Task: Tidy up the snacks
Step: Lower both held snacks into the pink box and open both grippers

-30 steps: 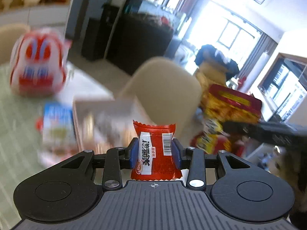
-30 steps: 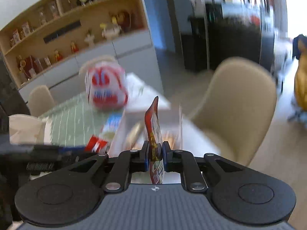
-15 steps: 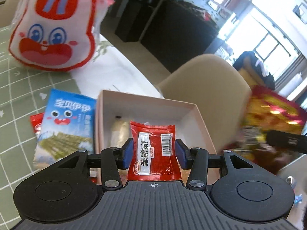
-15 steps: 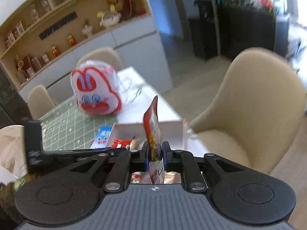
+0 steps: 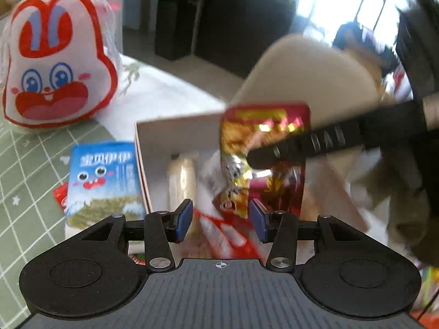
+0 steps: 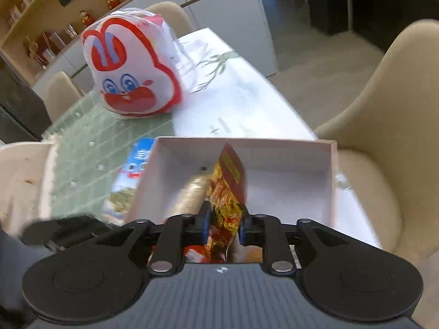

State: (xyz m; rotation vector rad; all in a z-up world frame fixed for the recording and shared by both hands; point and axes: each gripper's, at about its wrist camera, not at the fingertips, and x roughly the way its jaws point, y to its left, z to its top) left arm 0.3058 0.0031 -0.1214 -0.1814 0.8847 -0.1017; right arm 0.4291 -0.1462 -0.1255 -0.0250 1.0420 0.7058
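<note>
A pale pink open box [image 5: 153,131] [image 6: 274,144] sits on the table. My left gripper [image 5: 220,220] is open above its near edge; a small red snack packet [image 5: 227,235] lies blurred below the jaws, free of them. My right gripper [image 6: 223,226] has opened a little around a red and yellow foil snack packet [image 6: 226,192] that stands inside the box; the pads look barely touching it. The same packet [image 5: 263,159] and the right gripper's finger [image 5: 315,142] show in the left wrist view. A beige wrapped roll [image 6: 192,194] lies in the box.
A white and red rabbit-shaped bag [image 5: 55,60] [image 6: 131,68] stands behind the box on a green grid mat [image 5: 22,164]. A blue snack packet [image 5: 104,181] lies left of the box. A beige chair [image 6: 384,126] stands beside the table.
My left gripper opened and the red packet dropped from it into the box. My right gripper moved down into the box with the foil packet and its jaws spread apart.
</note>
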